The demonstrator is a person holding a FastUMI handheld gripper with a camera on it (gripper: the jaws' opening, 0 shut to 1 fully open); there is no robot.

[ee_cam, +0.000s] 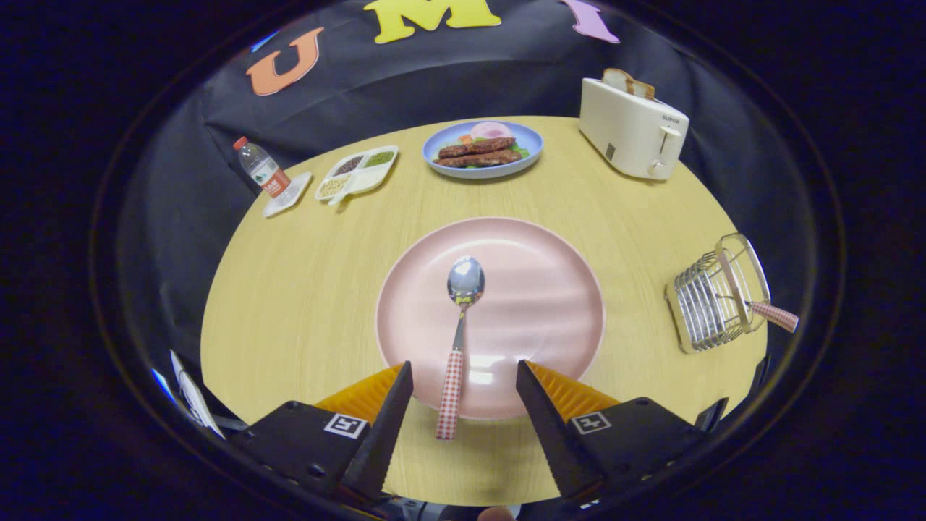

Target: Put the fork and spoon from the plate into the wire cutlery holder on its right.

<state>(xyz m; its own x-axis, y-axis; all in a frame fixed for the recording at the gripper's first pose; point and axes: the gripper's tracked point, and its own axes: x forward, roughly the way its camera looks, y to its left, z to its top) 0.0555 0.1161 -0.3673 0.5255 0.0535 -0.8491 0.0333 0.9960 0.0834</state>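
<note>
Between the gripper's (464, 376) 2 widely spread, empty fingers lay a spoon (458, 340) on the pink plate (550, 304), its checked handle overhanging the rim towards them. It looked light, rigid and slick at the bowl; the patterned handle seemed the best hold. Right of the plate stood the wire cutlery holder (712, 293), a matching handle, probably the fork's (775, 315), already poking out.

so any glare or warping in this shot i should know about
Gripper view: fisheye bends the table edge into a curve and tilts the wire cutlery holder; soft glare patches sit on the pink plate near the spoon handle, and the spoon bowl mirrors the lights; focus is sharp throughout; the gripper, jaws open, straddles the handle.
</note>
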